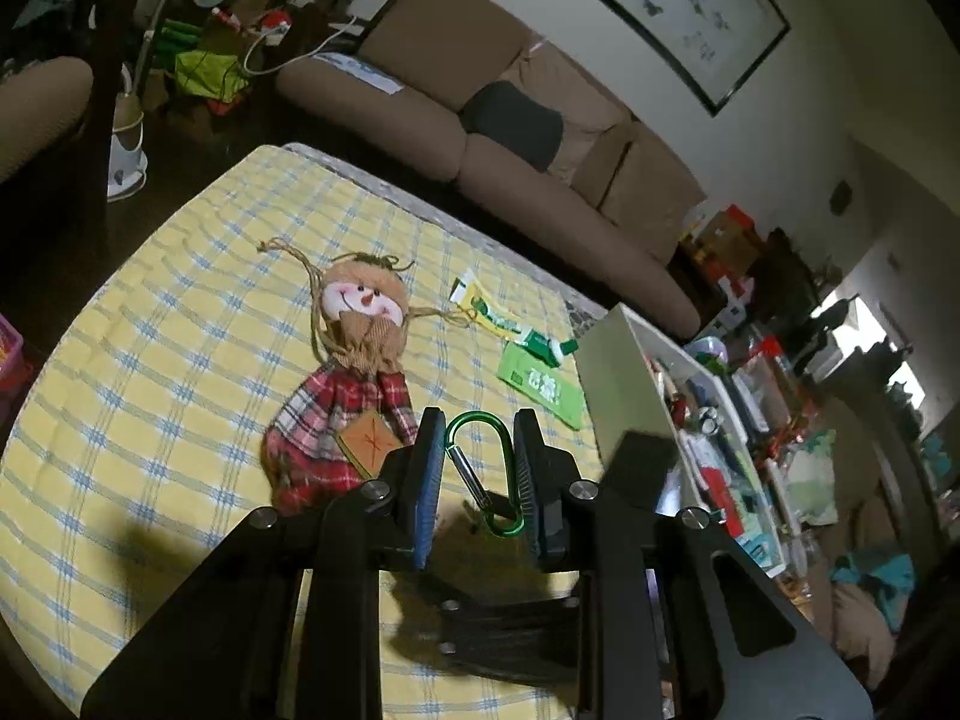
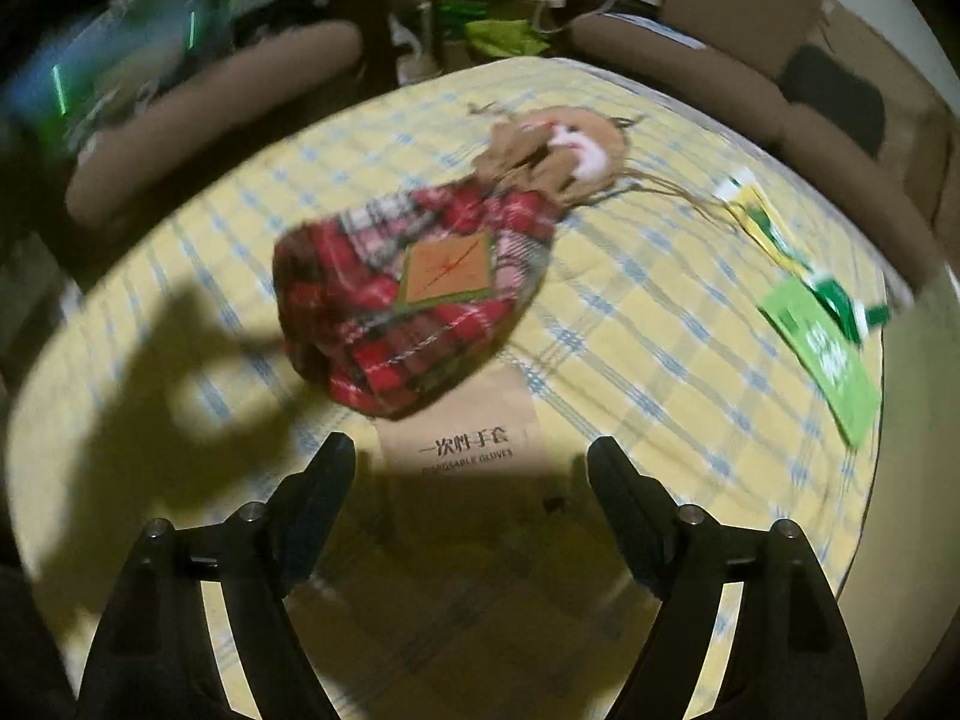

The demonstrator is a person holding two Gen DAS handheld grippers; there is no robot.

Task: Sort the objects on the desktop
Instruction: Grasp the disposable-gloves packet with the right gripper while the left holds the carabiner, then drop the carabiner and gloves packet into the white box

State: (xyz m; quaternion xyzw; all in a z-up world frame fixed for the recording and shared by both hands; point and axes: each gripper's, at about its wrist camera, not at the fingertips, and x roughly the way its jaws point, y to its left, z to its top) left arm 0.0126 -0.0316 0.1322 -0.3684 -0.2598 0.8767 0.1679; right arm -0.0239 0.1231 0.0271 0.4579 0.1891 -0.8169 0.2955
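Note:
My left gripper [image 1: 480,426] is shut on a green carabiner [image 1: 487,471], held above the yellow checked tablecloth [image 1: 180,330]. Beyond it lies a rag doll [image 1: 354,372] in a red plaid dress, then a green and yellow toothpaste tube [image 1: 510,324] and a flat green packet [image 1: 543,384]. In the right wrist view my right gripper [image 2: 471,450] stands open above a brown paper pack of disposable gloves [image 2: 468,432], which lies partly under the doll [image 2: 420,282]. Nothing is between its fingers. The green packet [image 2: 828,354] and the tube [image 2: 774,228] lie far right.
A white storage box [image 1: 630,384] filled with small items stands at the table's right edge. A brown sofa [image 1: 510,138] runs behind the table, and an armchair [image 2: 210,96] sits at the far left. Cluttered shelves fill the room's right side.

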